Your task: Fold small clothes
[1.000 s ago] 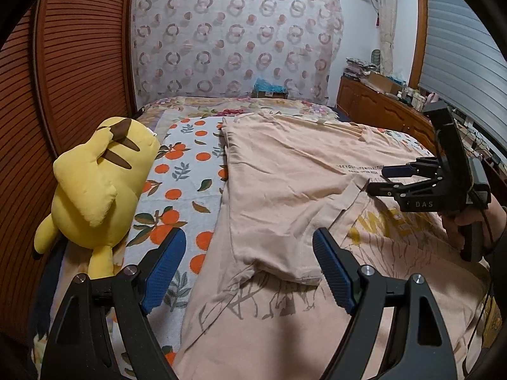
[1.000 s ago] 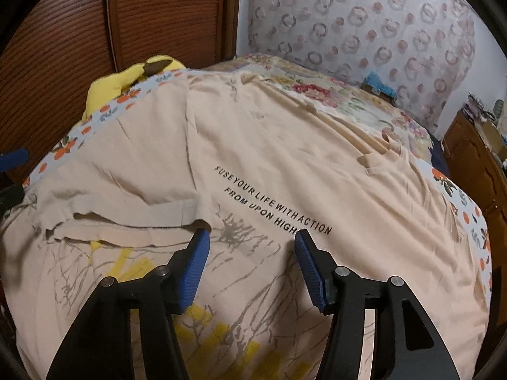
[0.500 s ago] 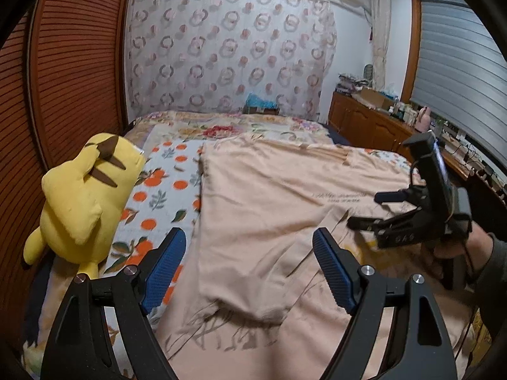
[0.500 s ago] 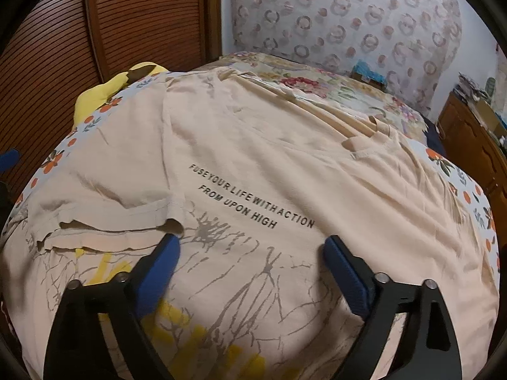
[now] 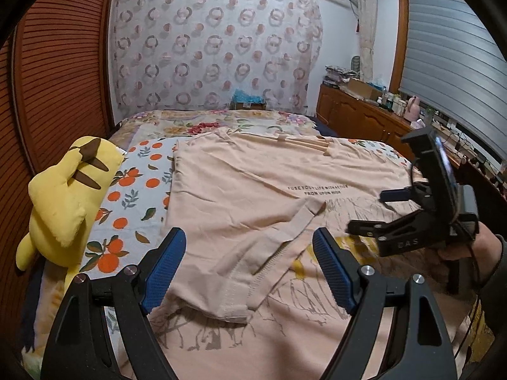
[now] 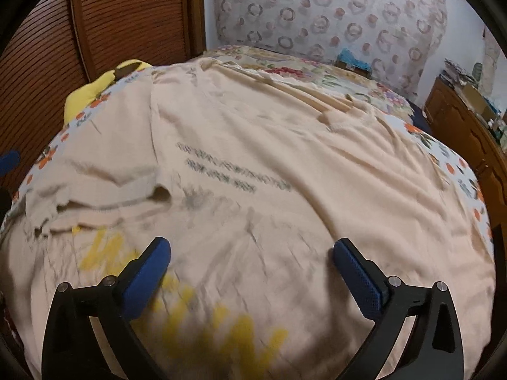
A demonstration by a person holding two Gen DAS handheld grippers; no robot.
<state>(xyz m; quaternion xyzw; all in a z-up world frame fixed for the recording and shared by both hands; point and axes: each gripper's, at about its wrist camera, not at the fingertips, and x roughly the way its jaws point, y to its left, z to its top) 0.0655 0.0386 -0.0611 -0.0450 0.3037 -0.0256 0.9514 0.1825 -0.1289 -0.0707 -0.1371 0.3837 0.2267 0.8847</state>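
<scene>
Both claws hang empty over the T-shirt [image 5: 240, 186]: the left gripper [image 5: 250, 266] gapes wide above its folded-in sleeve, and the right gripper [image 6: 252, 272] has just been opening, nothing between its jaws. Spread on the bed [image 5: 139, 190], the T-shirt lies just beside a yellow plush toy [image 5: 68, 199].

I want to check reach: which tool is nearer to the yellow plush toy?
Left. The left tool hangs just right of the yellow plush toy; the right tool is far across the shirt.
</scene>
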